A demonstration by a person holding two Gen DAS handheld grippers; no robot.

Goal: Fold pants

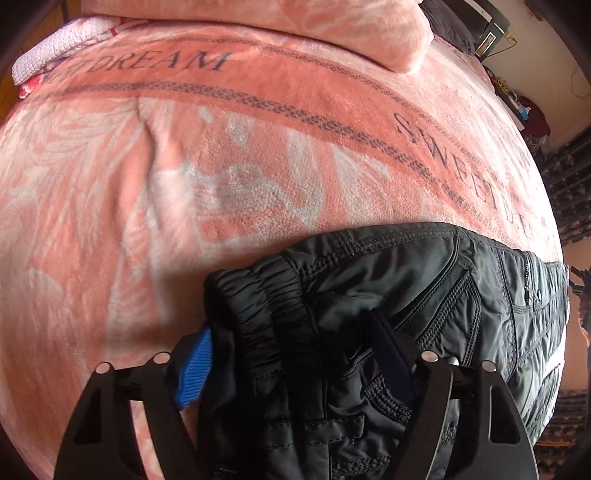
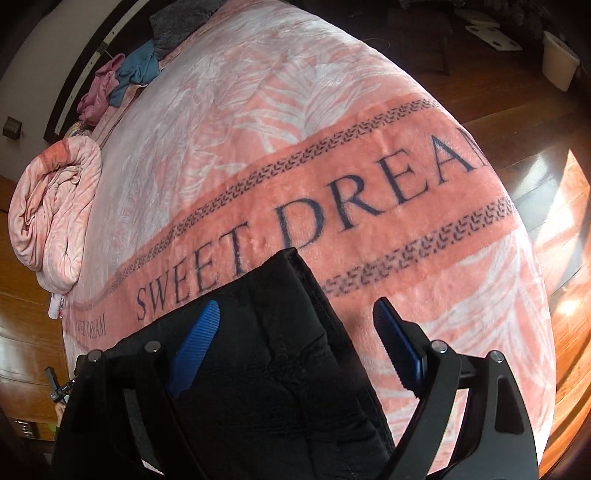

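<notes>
Black padded pants (image 1: pixel 406 273) lie on a pink bed blanket (image 1: pixel 184 166), with the elastic waistband near me and a zip pocket to the right. My left gripper (image 1: pixel 291 325) points down at the waistband. The bunched fabric fills the gap between its blue pads (image 1: pixel 195 369), which press on it from both sides. In the right wrist view a flat pant leg (image 2: pixel 277 369) ends in a hem on the blanket (image 2: pixel 332 147). My right gripper (image 2: pixel 295 302) stands wide open over it. One of its fingers lies above the fabric and the other is clear over the blanket.
A rolled pink quilt (image 2: pixel 55 214) lies at the bed's far left edge. Pink and blue clothes (image 2: pixel 122 77) sit near the headboard. A folded pink blanket (image 1: pixel 295 26) lies at the far side. A wooden floor (image 2: pixel 554 221) borders the bed on the right.
</notes>
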